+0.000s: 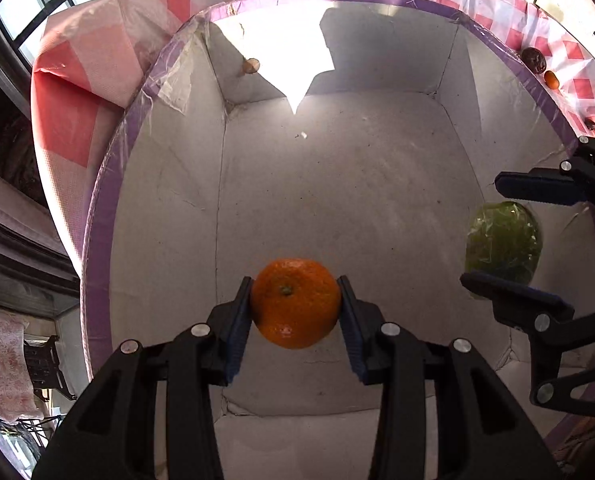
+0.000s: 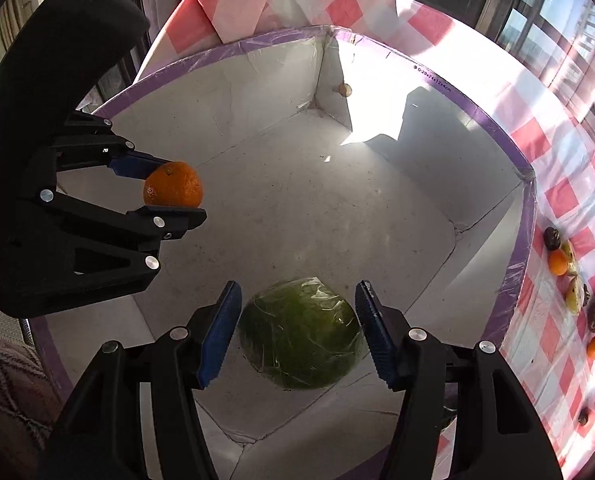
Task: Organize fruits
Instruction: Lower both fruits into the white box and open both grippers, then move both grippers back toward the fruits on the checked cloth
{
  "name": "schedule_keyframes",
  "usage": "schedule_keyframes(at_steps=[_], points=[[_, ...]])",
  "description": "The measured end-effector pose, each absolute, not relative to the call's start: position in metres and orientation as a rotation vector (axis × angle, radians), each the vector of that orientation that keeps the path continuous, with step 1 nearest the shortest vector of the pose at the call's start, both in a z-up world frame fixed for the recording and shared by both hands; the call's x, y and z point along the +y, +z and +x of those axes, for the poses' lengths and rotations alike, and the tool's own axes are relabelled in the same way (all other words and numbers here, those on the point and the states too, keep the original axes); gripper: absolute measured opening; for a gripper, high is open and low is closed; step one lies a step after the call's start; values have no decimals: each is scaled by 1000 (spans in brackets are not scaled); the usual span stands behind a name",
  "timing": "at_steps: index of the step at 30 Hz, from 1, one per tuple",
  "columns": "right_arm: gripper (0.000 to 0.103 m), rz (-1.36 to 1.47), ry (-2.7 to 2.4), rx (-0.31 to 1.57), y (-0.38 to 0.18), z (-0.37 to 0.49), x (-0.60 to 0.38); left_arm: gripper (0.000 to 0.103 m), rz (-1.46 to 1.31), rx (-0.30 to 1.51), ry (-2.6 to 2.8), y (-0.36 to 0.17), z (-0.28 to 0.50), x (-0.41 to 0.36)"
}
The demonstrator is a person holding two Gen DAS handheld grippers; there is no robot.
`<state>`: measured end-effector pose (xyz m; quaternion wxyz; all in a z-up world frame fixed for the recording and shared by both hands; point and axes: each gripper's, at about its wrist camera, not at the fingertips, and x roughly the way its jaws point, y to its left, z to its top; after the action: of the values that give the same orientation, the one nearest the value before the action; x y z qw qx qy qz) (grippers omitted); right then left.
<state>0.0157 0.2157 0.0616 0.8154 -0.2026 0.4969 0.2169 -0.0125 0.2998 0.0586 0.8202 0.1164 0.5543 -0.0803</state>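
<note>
Over the white floor of the purple-rimmed box (image 1: 97, 240), in the left wrist view, the left gripper (image 1: 295, 308) clamps an orange (image 1: 295, 302) between its blue pads, held clear of the floor. This looks like the placing step; next the orange needs lowering and the jaws easing apart. There is wide bare floor ahead, walls well off.

In the right wrist view, the right gripper (image 2: 297, 332) straddles a green wrapped fruit (image 2: 301, 332) resting near the box's near wall, pads apart from it with small gaps either side. More fruits (image 2: 559, 262) wait on the checked tabletop (image 2: 557, 200) beyond the rim, so lifting out must clear that edge.
</note>
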Motion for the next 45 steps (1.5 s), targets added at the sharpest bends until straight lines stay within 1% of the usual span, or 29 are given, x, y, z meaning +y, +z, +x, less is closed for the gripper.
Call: schedule_keyframes(at_steps=[2, 3, 5, 6, 9, 13, 23, 28, 30, 34, 36, 38, 39, 40, 42, 43, 45], points=[[52, -427, 452, 1061, 62, 16, 214, 43, 238, 1196, -174, 56, -13, 302], [52, -425, 449, 1061, 62, 15, 213, 43, 231, 1203, -171, 54, -14, 304], [54, -417, 452, 1066, 62, 16, 214, 46, 212, 1220, -167, 53, -14, 307], [58, -417, 454, 1067, 61, 15, 214, 49, 207, 1223, -168, 53, -15, 308], [66, -425, 466, 1067, 59, 12, 216, 52, 233, 1228, -171, 52, -19, 305], [70, -434, 464, 1059, 58, 9, 216, 54, 254, 1234, -178, 49, -23, 304], [73, -429, 483, 1059, 58, 1, 219, 58, 271, 1263, -207, 42, -27, 304], [77, -406, 518, 1072, 58, -8, 221, 62, 279, 1294, -226, 41, -34, 303], [79, -386, 537, 1073, 59, -13, 223, 63, 272, 1306, -226, 41, -35, 305], [79, -294, 574, 1031, 68, -20, 215, 61, 240, 1299, -215, 46, -34, 306], [79, -222, 582, 972, 81, -22, 205, 62, 176, 1232, -210, 60, -36, 310], [87, -146, 551, 896, 97, -27, 188, 67, 104, 1106, -222, 86, -37, 313], [87, -98, 538, 854, 105, -30, 177, 76, 85, 1031, -226, 101, -39, 313], [87, -46, 520, 813, 113, -32, 165, 89, 81, 952, -222, 116, -41, 310], [88, 41, 457, 761, 126, -35, 138, 101, 87, 797, -236, 144, -47, 298], [88, 79, 416, 747, 130, -35, 123, 101, 91, 732, -251, 156, -51, 288], [88, 155, 328, 736, 135, -35, 91, 101, 119, 671, -264, 172, -51, 263]])
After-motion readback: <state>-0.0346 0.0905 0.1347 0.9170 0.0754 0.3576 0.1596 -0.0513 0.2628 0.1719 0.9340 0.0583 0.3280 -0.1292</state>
